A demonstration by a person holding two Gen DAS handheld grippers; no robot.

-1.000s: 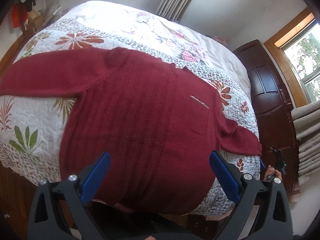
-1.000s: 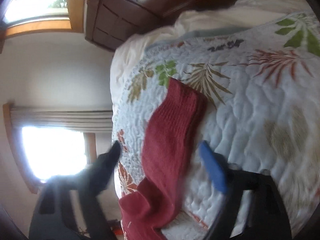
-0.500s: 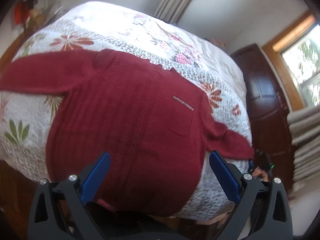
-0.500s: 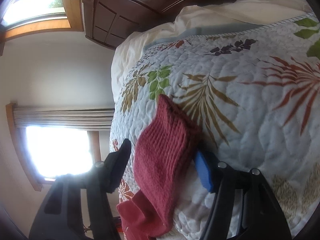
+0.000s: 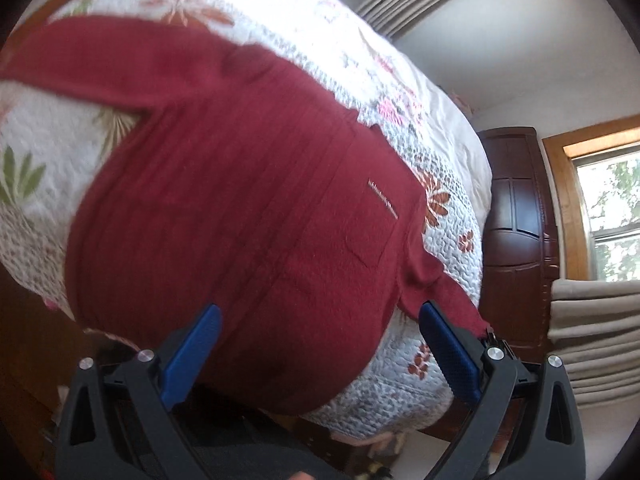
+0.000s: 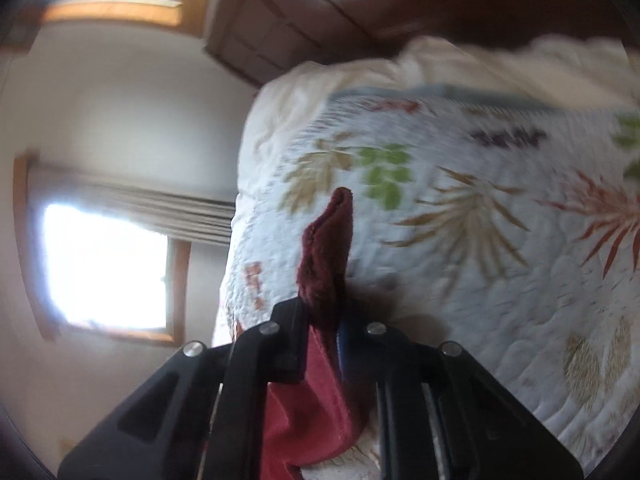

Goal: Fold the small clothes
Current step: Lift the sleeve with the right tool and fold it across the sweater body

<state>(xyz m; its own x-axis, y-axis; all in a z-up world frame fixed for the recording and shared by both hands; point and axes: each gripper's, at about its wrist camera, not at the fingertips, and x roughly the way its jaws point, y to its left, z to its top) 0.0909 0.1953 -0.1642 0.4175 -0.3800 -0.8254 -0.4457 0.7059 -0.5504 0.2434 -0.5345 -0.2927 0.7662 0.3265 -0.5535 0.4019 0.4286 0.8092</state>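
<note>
A dark red knit sweater (image 5: pixel 240 208) lies spread flat on the floral quilt (image 5: pixel 36 128), one sleeve reaching to the far left. My left gripper (image 5: pixel 316 320) hovers open over the sweater's hem, its blue pads (image 5: pixel 192 348) wide apart and holding nothing. In the right wrist view, my right gripper (image 6: pixel 324 312) is shut on the cuff of the other sleeve (image 6: pixel 330 248), which stands pinched up from the quilt (image 6: pixel 480 280). That same sleeve end (image 5: pixel 460 304) shows at the bed's right corner in the left wrist view.
A dark wooden wardrobe (image 5: pixel 516 232) stands beside the bed, with a window (image 5: pixel 612 220) and beige curtains (image 5: pixel 592 340) to its right. The bed edge (image 5: pixel 380 420) drops off just past the sweater's hem. A bright window (image 6: pixel 104 264) sits left of the bed in the right wrist view.
My right gripper has closed on the sleeve cuff, which lay flat between open fingers before. The left gripper has drifted closer over the sweater and stayed open.
</note>
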